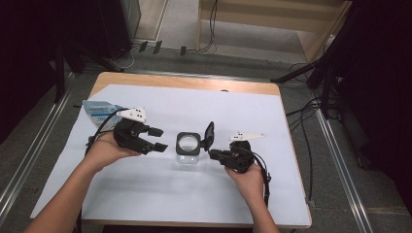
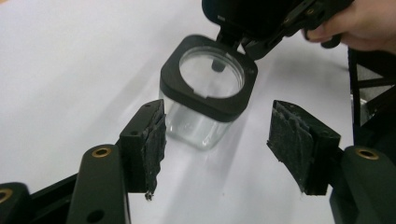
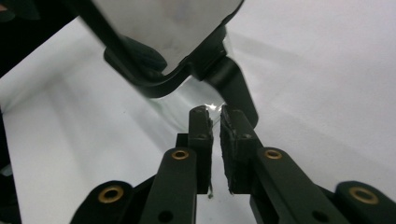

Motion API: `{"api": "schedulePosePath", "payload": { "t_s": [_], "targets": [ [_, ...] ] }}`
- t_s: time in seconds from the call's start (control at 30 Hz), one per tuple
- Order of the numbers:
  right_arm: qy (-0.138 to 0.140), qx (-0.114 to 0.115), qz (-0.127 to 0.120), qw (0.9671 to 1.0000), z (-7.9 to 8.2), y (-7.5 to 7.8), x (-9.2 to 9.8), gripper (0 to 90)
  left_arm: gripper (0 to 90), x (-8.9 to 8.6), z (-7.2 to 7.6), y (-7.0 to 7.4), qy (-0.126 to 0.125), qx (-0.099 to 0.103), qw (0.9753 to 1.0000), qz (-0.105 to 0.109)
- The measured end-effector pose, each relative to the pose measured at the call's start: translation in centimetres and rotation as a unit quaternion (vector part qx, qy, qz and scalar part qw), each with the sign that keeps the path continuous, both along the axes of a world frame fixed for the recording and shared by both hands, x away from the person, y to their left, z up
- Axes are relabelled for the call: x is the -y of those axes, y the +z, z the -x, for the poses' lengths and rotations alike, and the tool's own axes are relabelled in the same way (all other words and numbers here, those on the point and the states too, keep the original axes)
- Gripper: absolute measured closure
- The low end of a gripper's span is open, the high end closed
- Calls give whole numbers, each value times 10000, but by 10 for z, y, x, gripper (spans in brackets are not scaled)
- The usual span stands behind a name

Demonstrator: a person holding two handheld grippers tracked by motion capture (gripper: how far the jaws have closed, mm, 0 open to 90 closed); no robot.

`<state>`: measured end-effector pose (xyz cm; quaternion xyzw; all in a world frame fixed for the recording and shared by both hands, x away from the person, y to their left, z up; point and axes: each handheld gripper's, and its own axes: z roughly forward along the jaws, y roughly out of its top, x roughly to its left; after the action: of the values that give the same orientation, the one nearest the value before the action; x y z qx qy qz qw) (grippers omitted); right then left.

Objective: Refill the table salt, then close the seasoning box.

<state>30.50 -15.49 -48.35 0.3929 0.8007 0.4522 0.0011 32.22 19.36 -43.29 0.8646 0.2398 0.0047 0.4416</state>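
- Presently the clear square jar (image 1: 187, 148) stands upright on the white table cover (image 1: 145, 194), between the two grippers, its black hinged lid (image 1: 209, 135) swung up and standing nearly vertical on the side toward the right gripper (image 1: 214, 154).
- Left gripper (image 1: 158, 139): jaws wide apart and holding nothing. In the left gripper view the jar (image 2: 205, 105) sits just ahead of the gap between the pads (image 2: 154, 144), touching neither.
- Right gripper: jaws nearly together, a thin slit left between them. In the right gripper view the tips (image 3: 212, 116) sit right at the lid's hinge tab (image 3: 236, 86); whether they pinch it or merely rest against it I cannot tell.
- Risk one: the jar is not braced. Any push on the lid from the right jaws would likely slide or tip the light jar toward the left jaws, since nothing grips its body.
- Risk two: a hold so close to the hinge gives little leverage; the lid could slip out and snap down or flop back.
- Risk three: if the left jaws close off-centre, on the black rim (image 2: 208, 100) and not the clear walls, the jar may twist out.
- A blue-and-white packet (image 1: 99, 110) lies behind the left hand, well apart from the work.
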Motion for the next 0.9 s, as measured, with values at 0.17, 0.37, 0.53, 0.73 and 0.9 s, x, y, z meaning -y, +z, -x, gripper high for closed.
{"api": "schedulePosePath", "payload": {
  "t_s": [0.17,0.37,0.53,0.73,0.9],
  "targets": [
    [67,130,51,9999,10,-3,-4,740,453,-13,1,-2,121,-147,9997,148],
    [248,350,139,9990,19,-5,-13,704,531,-28,6,-1,319,-4,9989,343],
    [261,342,139,9990,18,-5,-16,692,545,-37,6,-4,467,-282,9983,205],
    [279,300,110,9991,15,-5,-17,690,443,-49,6,-4,568,-196,9980,203],
    [299,262,130,9991,15,-6,-18,690,445,-60,5,-2,649,-193,9975,191]
  ]
}}
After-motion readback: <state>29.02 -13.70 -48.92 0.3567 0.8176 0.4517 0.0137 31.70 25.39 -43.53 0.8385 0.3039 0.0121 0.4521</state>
